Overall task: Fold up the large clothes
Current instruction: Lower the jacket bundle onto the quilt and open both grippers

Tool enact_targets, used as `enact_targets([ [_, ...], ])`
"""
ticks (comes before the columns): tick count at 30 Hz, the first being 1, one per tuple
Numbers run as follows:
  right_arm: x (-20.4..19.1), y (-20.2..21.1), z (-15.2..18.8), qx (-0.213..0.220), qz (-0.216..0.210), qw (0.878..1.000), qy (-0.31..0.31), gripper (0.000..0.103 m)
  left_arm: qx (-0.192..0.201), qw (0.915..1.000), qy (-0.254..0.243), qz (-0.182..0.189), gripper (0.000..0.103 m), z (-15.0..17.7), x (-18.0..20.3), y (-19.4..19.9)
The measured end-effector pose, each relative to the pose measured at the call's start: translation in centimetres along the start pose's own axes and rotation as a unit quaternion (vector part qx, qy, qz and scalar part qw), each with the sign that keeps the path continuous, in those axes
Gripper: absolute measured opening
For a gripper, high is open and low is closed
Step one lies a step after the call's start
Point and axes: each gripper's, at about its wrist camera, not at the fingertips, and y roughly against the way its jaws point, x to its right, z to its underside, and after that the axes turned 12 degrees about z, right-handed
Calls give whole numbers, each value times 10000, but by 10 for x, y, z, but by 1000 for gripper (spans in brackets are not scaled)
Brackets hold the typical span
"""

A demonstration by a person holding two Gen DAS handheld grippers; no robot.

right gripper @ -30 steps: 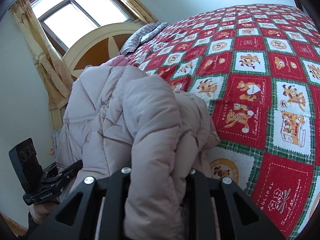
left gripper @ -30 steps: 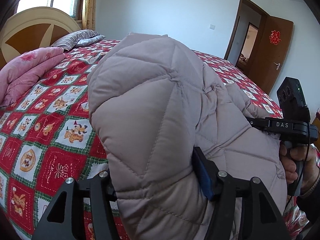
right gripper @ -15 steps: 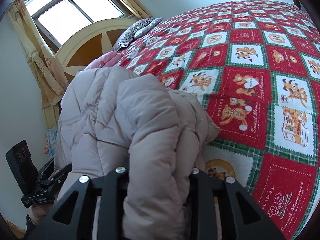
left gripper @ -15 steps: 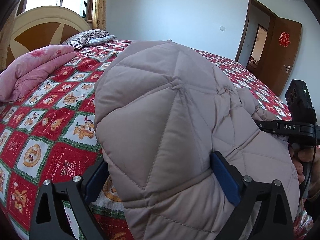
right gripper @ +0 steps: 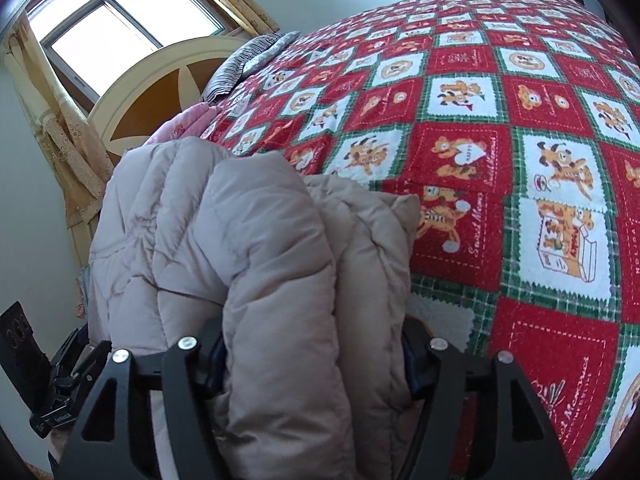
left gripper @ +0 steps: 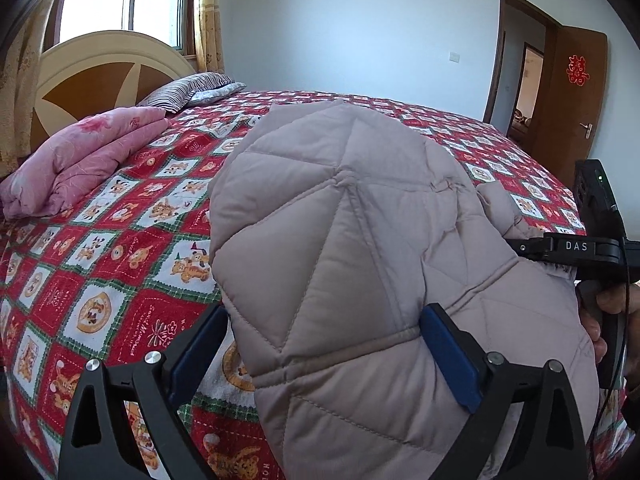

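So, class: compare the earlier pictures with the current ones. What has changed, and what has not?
The puffy jacket has been carried lower and further over the bed; more bedspread shows beyond it. The left gripper and right gripper stay clamped on it. The pink quilt and pillow have not moved.

The jacket [left gripper: 360, 240] is matt, puffy quilted cloth. The bedspread [right gripper: 520, 160] looks fuzzy and woven. The left gripper [left gripper: 324, 344] is matt black plastic with shiny metal screws.
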Motion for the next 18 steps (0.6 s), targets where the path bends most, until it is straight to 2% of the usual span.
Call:
enact_targets([
  [8,-12,64,13,724,149,9973,15,71,370,9980,-436,-251,98,-2,20,48],
  [13,-38,112,38,1280,370,9906,303,78,718,9959,-516,-178,98,5,35,87],
  [18,-57,143,58,1700,387,9835,476,82,991,9941,-445,-19,98,10,44,112],
])
